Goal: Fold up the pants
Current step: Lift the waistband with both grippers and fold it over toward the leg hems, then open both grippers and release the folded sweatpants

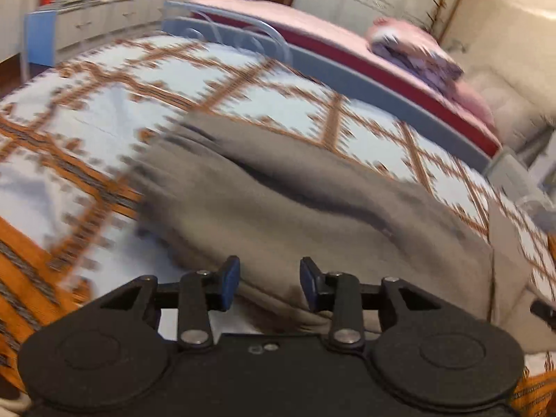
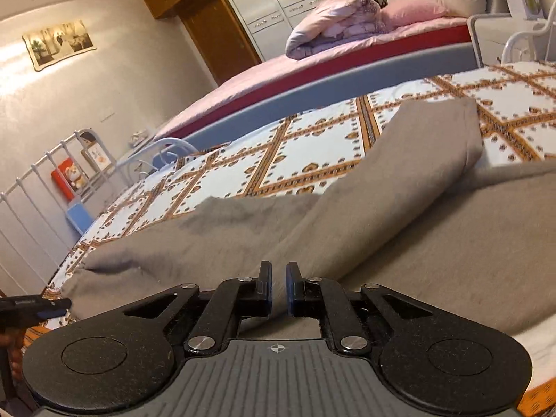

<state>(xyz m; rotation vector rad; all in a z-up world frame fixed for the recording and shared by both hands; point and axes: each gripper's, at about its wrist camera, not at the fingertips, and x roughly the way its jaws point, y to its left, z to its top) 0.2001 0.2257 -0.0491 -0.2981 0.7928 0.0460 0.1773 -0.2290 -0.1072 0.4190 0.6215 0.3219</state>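
Grey-brown pants [image 1: 278,208] lie on a bed covered by a white sheet with an orange lattice pattern [image 1: 104,111]. In the left wrist view my left gripper [image 1: 270,283] is open, its blue pads to either side of the near edge of the pants; the view is blurred by motion. In the right wrist view the pants [image 2: 399,215] spread across the bed with one part folded over at the far right. My right gripper [image 2: 278,288] is shut on the near edge of the pants, a thin fold of cloth between the pads. The left gripper's tip [image 2: 52,304] shows at the left edge.
A second bed with a pink sheet [image 2: 312,59] and a folded quilt [image 2: 340,17] stands beyond a grey rail [image 2: 347,87]. A white metal bed frame [image 2: 41,180] is at the left. Cabinets [image 1: 104,14] line the far wall.
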